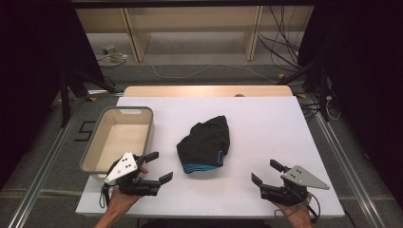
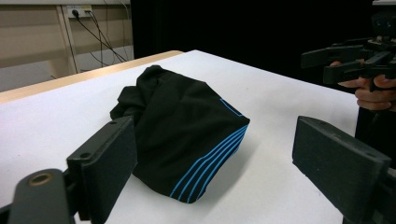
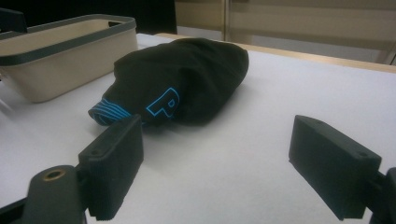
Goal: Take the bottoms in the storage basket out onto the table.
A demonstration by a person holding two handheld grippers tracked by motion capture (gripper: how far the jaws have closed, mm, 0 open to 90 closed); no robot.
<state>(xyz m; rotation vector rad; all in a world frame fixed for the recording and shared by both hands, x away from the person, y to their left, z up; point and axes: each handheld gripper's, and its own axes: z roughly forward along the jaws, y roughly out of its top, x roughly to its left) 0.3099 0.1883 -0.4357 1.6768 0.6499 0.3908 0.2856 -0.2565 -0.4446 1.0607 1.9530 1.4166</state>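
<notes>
A crumpled black garment (image 1: 205, 144) with blue stripes and a blue letter lies in a heap mid-table (image 2: 187, 135) (image 3: 182, 81). My left gripper (image 1: 159, 167) hovers low at the front left, just left of the garment, open with nothing between its jaws (image 2: 212, 163). My right gripper (image 1: 266, 173) sits at the front right, a short way right of the garment, also open and empty (image 3: 215, 163). Both point toward the heap. In the left gripper view the right gripper (image 2: 327, 63) appears at the far right in a hand.
A beige bin with a grey rim (image 1: 142, 111) stands at the table's left, empty (image 3: 60, 44). The white table top (image 1: 266, 123) has a wooden strip along its far edge. Shelving and cables lie on the floor beyond.
</notes>
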